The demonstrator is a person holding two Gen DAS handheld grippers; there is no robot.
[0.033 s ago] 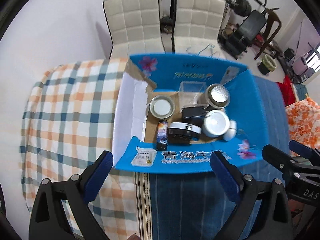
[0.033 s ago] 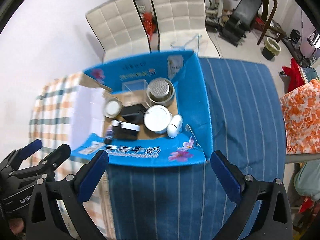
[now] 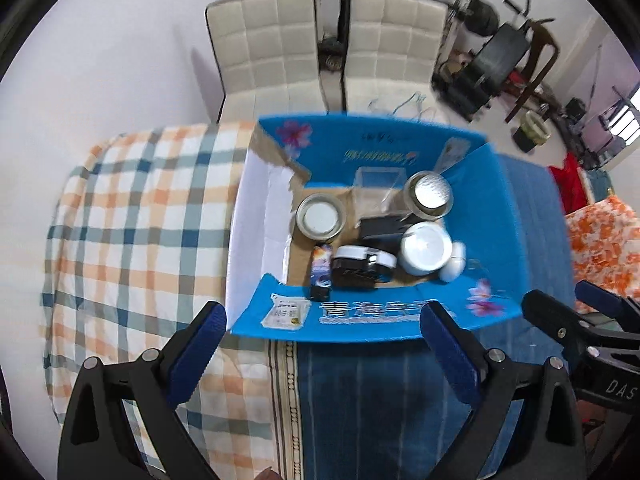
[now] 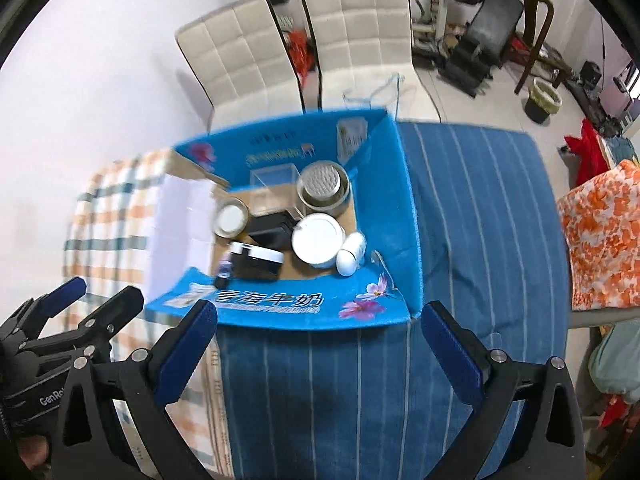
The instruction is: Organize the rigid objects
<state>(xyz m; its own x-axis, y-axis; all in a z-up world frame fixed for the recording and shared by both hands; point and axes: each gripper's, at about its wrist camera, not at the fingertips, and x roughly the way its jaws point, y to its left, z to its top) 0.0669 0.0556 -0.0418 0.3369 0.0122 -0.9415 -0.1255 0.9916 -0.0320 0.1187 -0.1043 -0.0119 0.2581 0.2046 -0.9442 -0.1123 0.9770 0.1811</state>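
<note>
A blue cardboard box point(image 3: 504, 216) stands open on the table, also in the right wrist view point(image 4: 400, 216). Inside it lie a white-lidded jar point(image 3: 320, 216), a metal-lidded jar point(image 3: 430, 194), a white round tub point(image 3: 424, 246), a white egg-shaped object point(image 3: 454, 266), a clear plastic box point(image 3: 376, 188), a black-and-white case point(image 3: 362, 266) and a small dark bottle point(image 3: 322, 272). My left gripper point(image 3: 320, 356) is open and empty, in front of the box. My right gripper point(image 4: 320, 356) is open and empty, held in front of the box's near right corner.
A checked cloth point(image 3: 140, 220) covers the table's left part and a blue striped cloth point(image 4: 480, 240) the right. Two cream chairs point(image 3: 328, 52) stand behind the table. Gym gear point(image 4: 480, 20) and an orange-patterned cloth point(image 4: 600, 240) are to the right.
</note>
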